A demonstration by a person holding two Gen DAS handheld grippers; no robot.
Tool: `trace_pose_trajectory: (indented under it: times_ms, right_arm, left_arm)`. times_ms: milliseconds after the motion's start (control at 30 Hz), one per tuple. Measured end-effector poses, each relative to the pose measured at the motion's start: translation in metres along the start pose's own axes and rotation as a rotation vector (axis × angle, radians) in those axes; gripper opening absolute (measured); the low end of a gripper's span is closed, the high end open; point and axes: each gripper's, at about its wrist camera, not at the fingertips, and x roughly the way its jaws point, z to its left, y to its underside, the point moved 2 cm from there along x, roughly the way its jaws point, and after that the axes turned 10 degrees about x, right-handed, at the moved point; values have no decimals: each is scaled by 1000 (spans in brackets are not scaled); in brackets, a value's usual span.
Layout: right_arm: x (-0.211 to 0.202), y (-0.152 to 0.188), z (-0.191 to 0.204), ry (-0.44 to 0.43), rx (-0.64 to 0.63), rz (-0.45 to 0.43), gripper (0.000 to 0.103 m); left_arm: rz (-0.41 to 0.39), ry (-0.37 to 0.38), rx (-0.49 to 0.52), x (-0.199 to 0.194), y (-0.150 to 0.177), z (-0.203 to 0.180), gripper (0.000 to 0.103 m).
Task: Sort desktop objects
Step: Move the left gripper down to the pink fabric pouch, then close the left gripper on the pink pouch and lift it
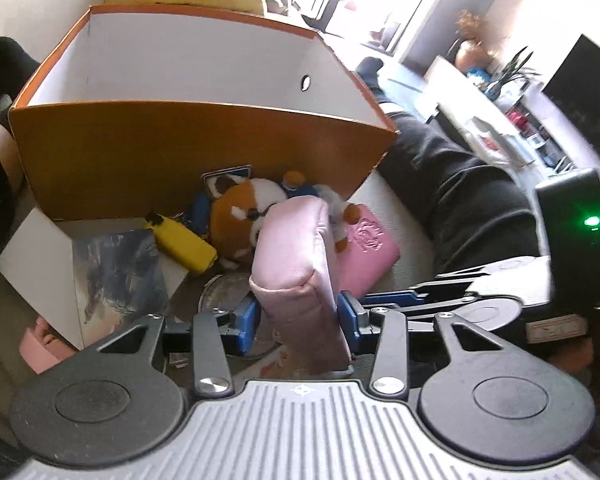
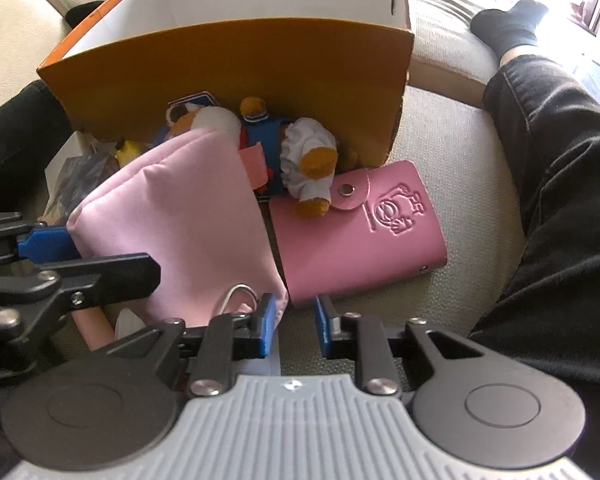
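— How far along is the sorting seen to be?

— Barely begun, it is judged: the orange box [image 1: 204, 152] appears empty inside (its floor is hidden), while a card wallet [image 2: 364, 232], a plush toy [image 2: 296, 160] and a yellow tube [image 1: 184, 246] are left lying before it.

— And the tongs?

— The pale pink pouch [image 1: 300, 264] is clamped upright in the left gripper [image 1: 300, 316]. The right gripper [image 2: 296, 324] is held apart and empty — its left pad at the pouch's corner, by a metal ring.
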Motion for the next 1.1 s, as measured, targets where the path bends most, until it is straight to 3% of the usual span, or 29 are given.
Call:
trace_pose_trajectory:
  times_ms: [100,167,333,500,533,600,633,767,933,1000,1033,1100]
  right_arm:
    - [-2,0,-4,-15,17,2,26]
    - [-4,1,-6,-23,27,1,27]
    - [-9,4,-9,-29,41,0,27]
    - [-13,7,-19,-77,123,18,38]
    - [-14,8,-21,-90,145,22,39]
    - [-18,11,-24,-119,187,27,39]
    - [-20,12,-24,-125,190,22,39]
    - [-22,15,-20,-152,171,12,40]
    - [-8,14,-27,-215,245,45,40]
    - [-7,12,-29,-240,264,41,35]
    - [-8,12,-29,-261,269,39,24]
    - [-11,11,-27,-264,270,32,12]
  left_arm:
    - [32,-21,-9,0,0,3,50]
    - [51,-68,27,0,0,1,58]
    - [87,-124,228,-10,5,-14,62]
    - [86,-147,386,-15,14,-32,62]
    - [80,-150,406,-16,15,-36,61]
    - [74,-148,441,-18,16,-42,46]
    - [78,-149,456,-16,17,-45,44]
    - [78,-163,492,-4,19,-48,42]
    - [76,-175,479,11,19,-45,41]
    - [71,-177,486,13,20,-47,41]
    - [67,-179,498,12,20,-48,41]
    - [53,-171,522,10,21,-51,41]
